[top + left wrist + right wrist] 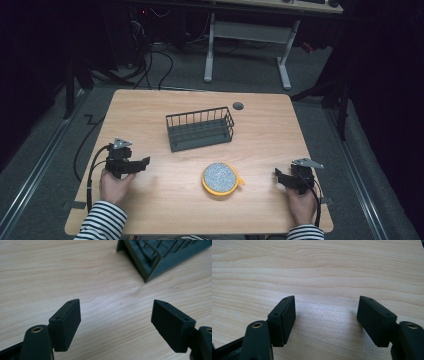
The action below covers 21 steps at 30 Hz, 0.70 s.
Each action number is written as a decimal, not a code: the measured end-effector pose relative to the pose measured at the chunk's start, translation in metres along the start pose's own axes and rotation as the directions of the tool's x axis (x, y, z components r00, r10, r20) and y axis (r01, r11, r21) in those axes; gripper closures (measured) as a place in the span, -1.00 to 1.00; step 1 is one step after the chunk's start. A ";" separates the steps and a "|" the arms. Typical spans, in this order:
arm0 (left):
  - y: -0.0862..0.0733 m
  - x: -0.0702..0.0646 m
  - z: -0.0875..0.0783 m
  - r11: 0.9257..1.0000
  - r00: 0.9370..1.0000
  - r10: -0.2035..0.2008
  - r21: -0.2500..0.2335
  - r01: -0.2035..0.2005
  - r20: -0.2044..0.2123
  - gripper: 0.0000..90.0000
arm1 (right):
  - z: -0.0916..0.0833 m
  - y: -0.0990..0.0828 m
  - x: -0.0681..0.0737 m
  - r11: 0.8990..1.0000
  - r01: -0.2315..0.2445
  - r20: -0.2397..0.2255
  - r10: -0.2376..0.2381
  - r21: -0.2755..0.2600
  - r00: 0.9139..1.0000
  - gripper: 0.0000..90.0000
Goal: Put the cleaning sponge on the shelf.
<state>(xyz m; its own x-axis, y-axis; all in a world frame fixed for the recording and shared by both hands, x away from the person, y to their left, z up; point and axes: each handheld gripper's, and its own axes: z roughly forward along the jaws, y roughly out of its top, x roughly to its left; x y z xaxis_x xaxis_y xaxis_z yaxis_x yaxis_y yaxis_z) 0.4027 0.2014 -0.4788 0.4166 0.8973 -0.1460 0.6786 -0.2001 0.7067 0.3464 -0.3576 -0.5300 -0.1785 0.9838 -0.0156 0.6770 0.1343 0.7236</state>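
The round yellow-rimmed dish (220,179) with a speckled grey top lies flat on the surface (150,210), toward the near edge and a little right of its middle, with a small yellow tab at its right side. It sits between the two hands and is touched by neither. Whether the speckled part is a lid or a filling cannot be told.

The left hand-held gripper (145,162) is held near the left edge, raised off the wood and pointing level toward the right, at the dish and the basket. The left hand (116,186) grips it from behind, its forearm in a striped sleeve (102,224) coming from the near left corner. In the left gripper view its jaws stand wide apart with bare wood between them (116,325).

The right hand-held gripper (278,175) sits close to the right edge near the near right corner, pointing left toward the dish, held by the right hand (301,204). Its jaws also stand wide apart with nothing between them (325,323).

Farther back, around the middle of the surface, stands a dark wire basket (200,129), long and upright; nothing shows inside it. Its near corner appears in the left gripper view (160,257). A small dark round cap (238,105) lies by the far edge, behind the basket.
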 end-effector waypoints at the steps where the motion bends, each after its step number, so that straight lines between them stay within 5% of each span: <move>1: 0.000 0.000 0.000 1.000 1.000 0.000 0.000 0.000 0.000 -0.47 | 0.000 0.000 0.000 1.000 0.000 0.000 0.000 0.000 1.000 -0.30; 16: 0.055 -0.014 0.002 0.999 0.997 0.031 0.018 -0.033 0.073 -0.41 | 0.000 0.000 0.000 1.000 0.000 -0.002 0.000 0.000 1.000 -0.30; 21: 0.071 -0.018 0.005 0.998 0.997 0.053 0.019 -0.054 0.049 -0.42 | 0.000 0.000 0.000 1.000 0.000 -0.001 0.000 0.000 1.000 -0.31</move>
<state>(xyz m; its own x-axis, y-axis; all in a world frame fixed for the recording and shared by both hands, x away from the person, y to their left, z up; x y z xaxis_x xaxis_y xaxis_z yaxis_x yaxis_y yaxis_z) 0.4464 0.1690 -0.4296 0.4813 0.8651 -0.1416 0.6662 -0.2560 0.7004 0.3464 -0.3577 -0.5300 -0.1794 0.9837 -0.0146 0.6770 0.1342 0.7236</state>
